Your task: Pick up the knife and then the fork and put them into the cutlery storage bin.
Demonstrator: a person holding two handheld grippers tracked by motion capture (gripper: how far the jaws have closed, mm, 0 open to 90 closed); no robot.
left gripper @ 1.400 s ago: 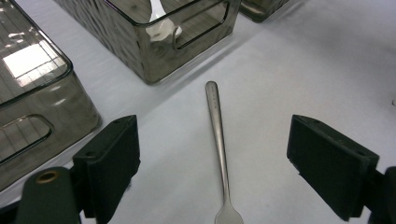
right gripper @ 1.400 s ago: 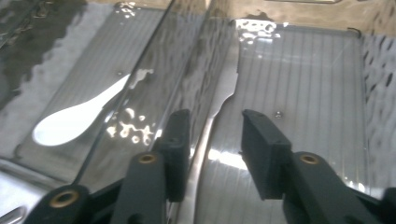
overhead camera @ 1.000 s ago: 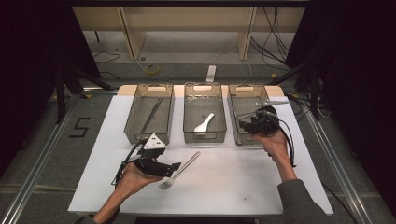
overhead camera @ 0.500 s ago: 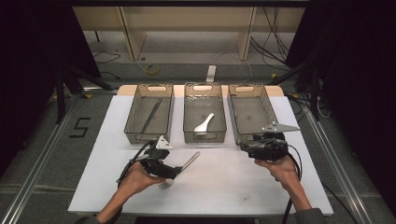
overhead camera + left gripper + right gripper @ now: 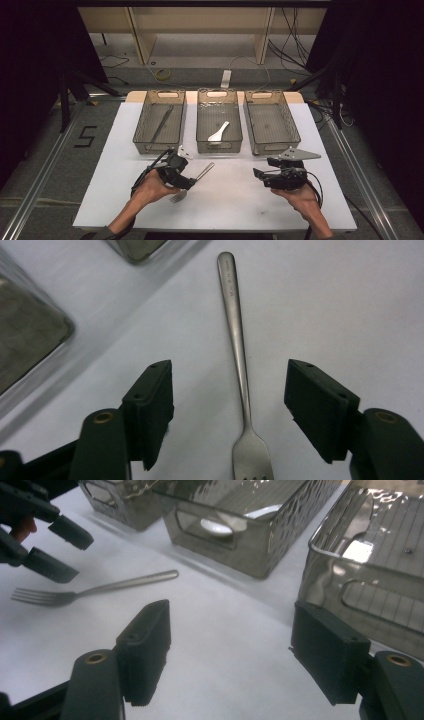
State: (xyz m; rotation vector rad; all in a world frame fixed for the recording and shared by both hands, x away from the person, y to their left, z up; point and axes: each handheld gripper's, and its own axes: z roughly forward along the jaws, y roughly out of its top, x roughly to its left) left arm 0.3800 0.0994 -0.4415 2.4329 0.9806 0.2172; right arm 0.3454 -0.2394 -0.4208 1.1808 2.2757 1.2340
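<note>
Three wire baskets stand side by side along the far half of the worktop (image 5: 115, 170): the left basket (image 5: 160, 121) holds a long utensil (image 5: 162, 123), the middle basket (image 5: 218, 120) a spoon (image 5: 219, 131), and the right basket (image 5: 271, 120) sits beside them. A fork (image 5: 192, 181) lies on the worktop in front of the gap between the left and middle baskets, handle toward the baskets. The left gripper (image 5: 184, 184) sits over it with the fork between its jaws, while the right gripper (image 5: 261, 176) sits well to the right, just in front of the right basket.
</note>
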